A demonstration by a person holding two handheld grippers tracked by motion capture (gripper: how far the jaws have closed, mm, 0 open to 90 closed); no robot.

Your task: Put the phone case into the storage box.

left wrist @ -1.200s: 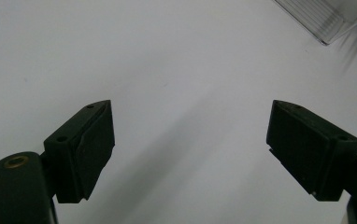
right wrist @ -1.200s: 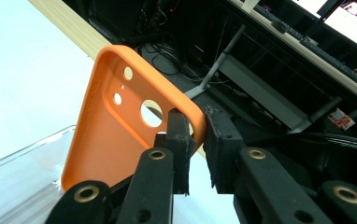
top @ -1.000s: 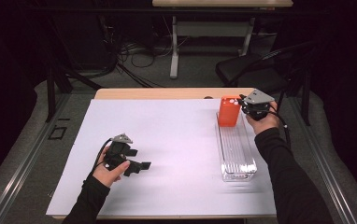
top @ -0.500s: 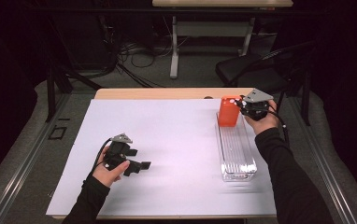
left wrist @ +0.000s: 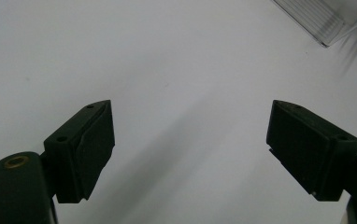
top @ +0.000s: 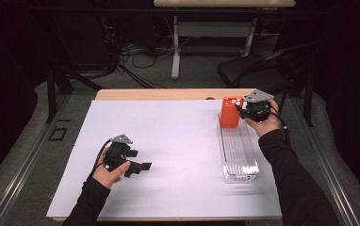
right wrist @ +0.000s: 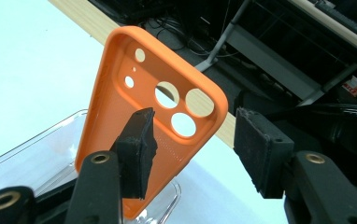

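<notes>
Covering the table point(top: 168, 94), white paper point(top: 168, 155); left claw point(top: 138, 167) released, right claw point(top: 241, 109) opening off orange case point(top: 229, 112).

high view: above near table edge, faces 12 o'clock, far | gripper views: close along jaws | shared: clear tray point(top: 238, 155) point(left wrist: 326, 18) point(right wrist: 36, 149)

orange phone case point(right wrist: 120, 121) | upright | far end of clear tray point(top: 238, 155)

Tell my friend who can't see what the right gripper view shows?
An orange phone case stands tilted in the end of a clear plastic tray. The right gripper has just been opening: its two black jaws are apart, no longer squeezing the case.
</notes>
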